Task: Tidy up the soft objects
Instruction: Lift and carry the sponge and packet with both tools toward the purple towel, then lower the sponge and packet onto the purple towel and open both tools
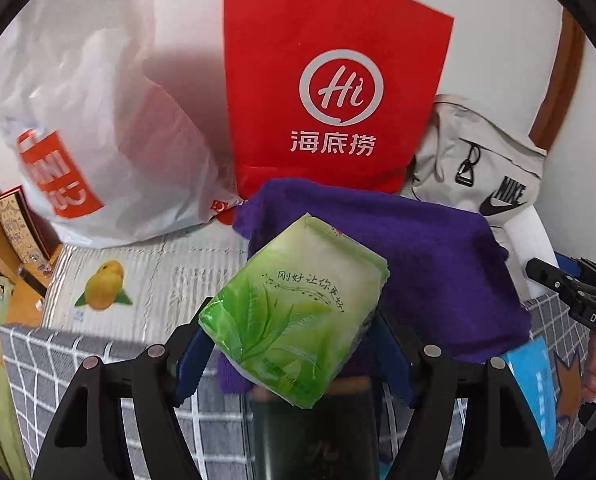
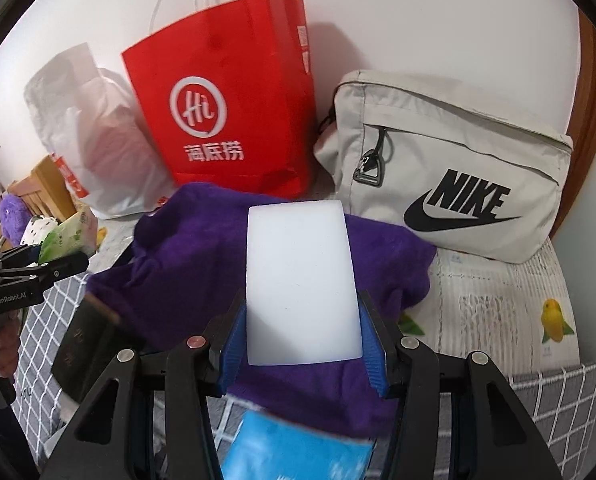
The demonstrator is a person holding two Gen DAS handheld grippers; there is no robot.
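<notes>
So I've got the left gripper (image 1: 293,344) clamped on a squashy tissue pack (image 1: 293,308), right gripper (image 2: 302,336) squeezing a light sponge (image 2: 300,284) (both mid-body, gentle pressure pls).

The surface (image 2: 498,280) wore a pale quilted cover printed with yellow fruit, and a grey checked cloth (image 2: 558,400) lay over its near part. At the back, against the wall, a white plastic bag (image 1: 97,140), a red paper bag (image 1: 330,80) and a grey Nike pouch (image 2: 458,168) stood side by side. A purple towel (image 2: 177,272) lay crumpled in the middle, partly over the checked cloth, with a blue packet (image 2: 298,448) at its near edge.
</notes>
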